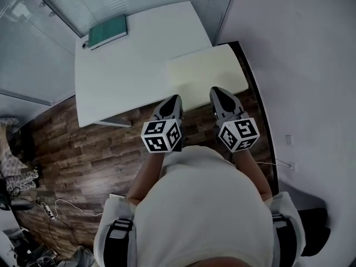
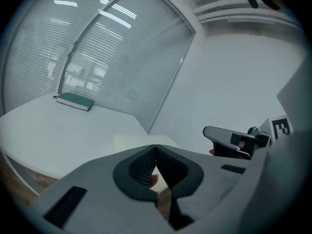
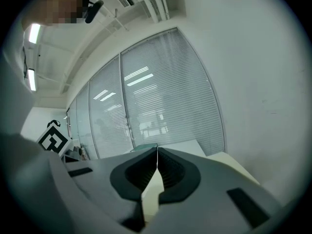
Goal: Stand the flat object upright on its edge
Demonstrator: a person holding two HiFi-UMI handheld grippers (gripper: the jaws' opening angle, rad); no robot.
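Observation:
A green book [image 1: 108, 31] lies flat near the far left corner of the white table [image 1: 133, 77]. It also shows in the left gripper view as a thin green slab [image 2: 74, 101]. Both grippers are held close to the person's body, over the table's near edge and well short of the book. My left gripper [image 1: 173, 99] is shut with its tips touching and nothing between them [image 2: 155, 146]. My right gripper [image 1: 218, 90] is shut and empty too [image 3: 157, 148]. It hangs over the near edge of a pale yellow table [image 1: 207, 71].
The pale yellow table adjoins the white table on the right, against a white wall [image 1: 300, 65]. Glass panels with blinds [image 1: 33, 38] run behind the tables. Dark wood floor [image 1: 83, 154] lies to the left, with cables and clutter [image 1: 33, 204] at the lower left.

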